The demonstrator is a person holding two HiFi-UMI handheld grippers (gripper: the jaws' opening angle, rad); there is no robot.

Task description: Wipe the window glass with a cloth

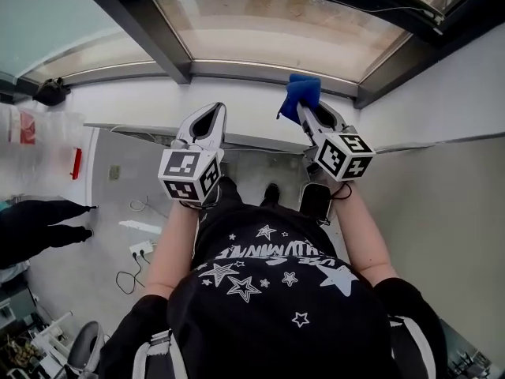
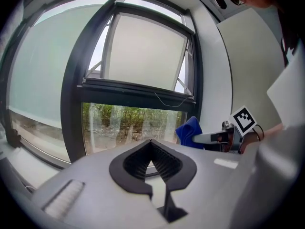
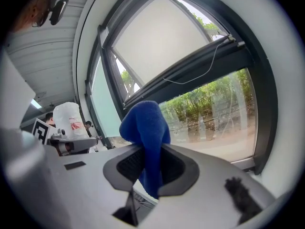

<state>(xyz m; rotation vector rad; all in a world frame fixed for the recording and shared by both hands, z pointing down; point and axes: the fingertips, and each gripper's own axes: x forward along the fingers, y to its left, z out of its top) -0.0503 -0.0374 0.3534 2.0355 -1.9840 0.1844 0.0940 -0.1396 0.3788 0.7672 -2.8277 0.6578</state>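
The window glass (image 1: 276, 34) lies straight ahead, past a white sill; greenery shows through its lower pane (image 2: 128, 123) (image 3: 209, 113). A blue cloth (image 1: 302, 95) sticks up out of my right gripper (image 1: 309, 113), which is shut on it just short of the glass. In the right gripper view the cloth (image 3: 147, 132) is pinched between the two jaws of that gripper (image 3: 150, 147) and droops over them. My left gripper (image 1: 209, 113) is held beside it, to the left, at about the same height. Its jaws (image 2: 151, 142) meet at the tips with nothing between them. The cloth (image 2: 189, 130) also shows to its right.
A dark mullion (image 1: 150, 30) splits the window into panes, with a thin wire along the upper frame (image 2: 174, 97). Down on the floor lie a power strip with cables (image 1: 140, 249). Another person's dark legs (image 1: 39, 219) reach in from the left. A white plastic bag (image 3: 71, 120) stands further left.
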